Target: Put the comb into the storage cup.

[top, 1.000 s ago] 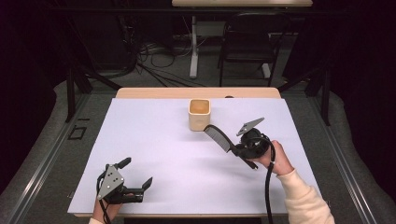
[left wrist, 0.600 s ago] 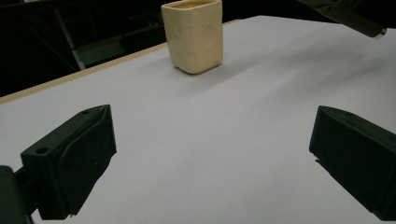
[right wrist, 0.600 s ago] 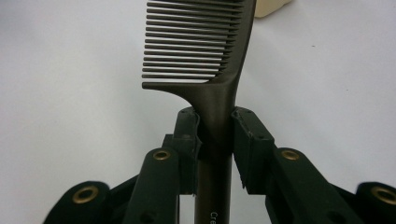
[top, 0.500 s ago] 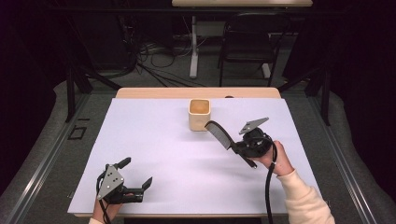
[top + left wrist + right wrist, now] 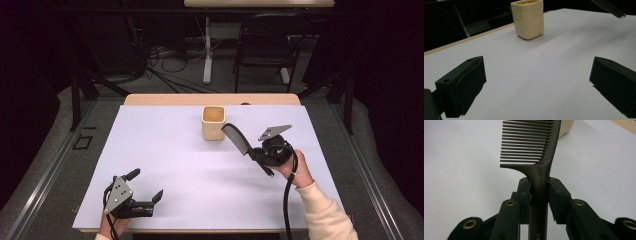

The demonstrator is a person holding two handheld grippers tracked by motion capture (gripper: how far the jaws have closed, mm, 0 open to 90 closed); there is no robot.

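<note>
Jaws of the right tool pinch the handle of a dark plastic comb, teeth raised; just beyond its tip stands a cream square cup on the white worktop. The left tool rests wide open, empty.

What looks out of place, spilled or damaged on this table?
Nothing stands out. The cream square cup stands upright on the white sheet, with no spill that I can see. The dark plastic comb is clamped straight in the right gripper, its visible teeth unbroken.
</note>
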